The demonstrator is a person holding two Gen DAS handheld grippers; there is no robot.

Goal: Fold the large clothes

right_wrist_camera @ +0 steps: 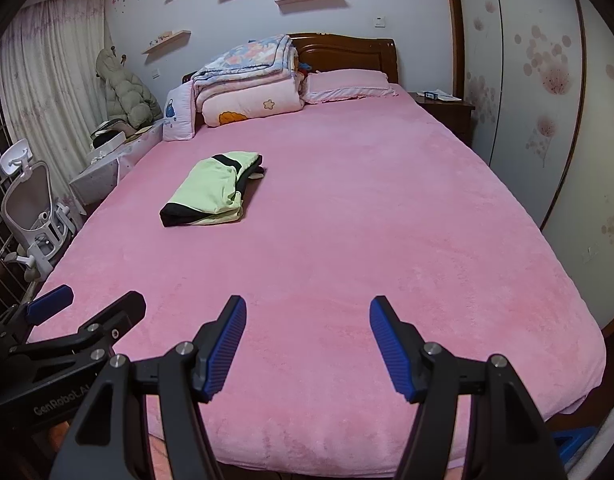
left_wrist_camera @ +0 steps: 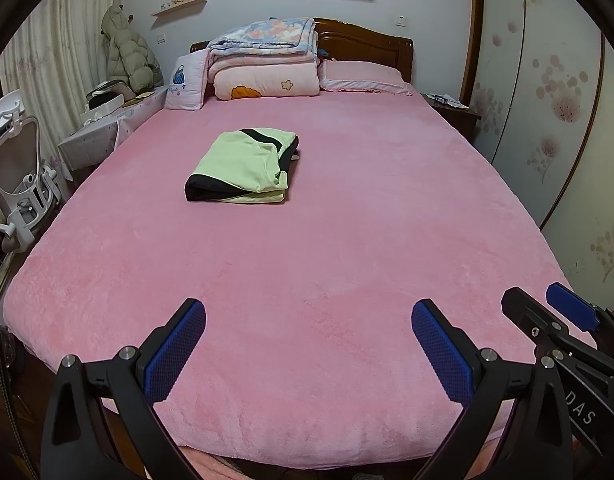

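A light green and black garment (left_wrist_camera: pixel 243 166) lies folded in a neat rectangle on the pink bed (left_wrist_camera: pixel 327 260), left of centre and towards the headboard. It also shows in the right wrist view (right_wrist_camera: pixel 213 190). My left gripper (left_wrist_camera: pixel 309 316) is open and empty, held above the foot of the bed, far from the garment. My right gripper (right_wrist_camera: pixel 307 312) is open and empty too, beside the left one at the foot end. The right gripper also shows at the left wrist view's right edge (left_wrist_camera: pixel 547 304), and the left gripper shows at the right wrist view's left edge (right_wrist_camera: pixel 95 300).
Folded quilts (left_wrist_camera: pixel 267 60) and a pink pillow (left_wrist_camera: pixel 363 76) sit at the wooden headboard (left_wrist_camera: pixel 363 40). A white office chair (left_wrist_camera: pixel 19 176) and a covered side table (left_wrist_camera: pixel 107 128) stand left of the bed. A nightstand (left_wrist_camera: pixel 451 112) and wardrobe doors (left_wrist_camera: pixel 547 100) stand on the right.
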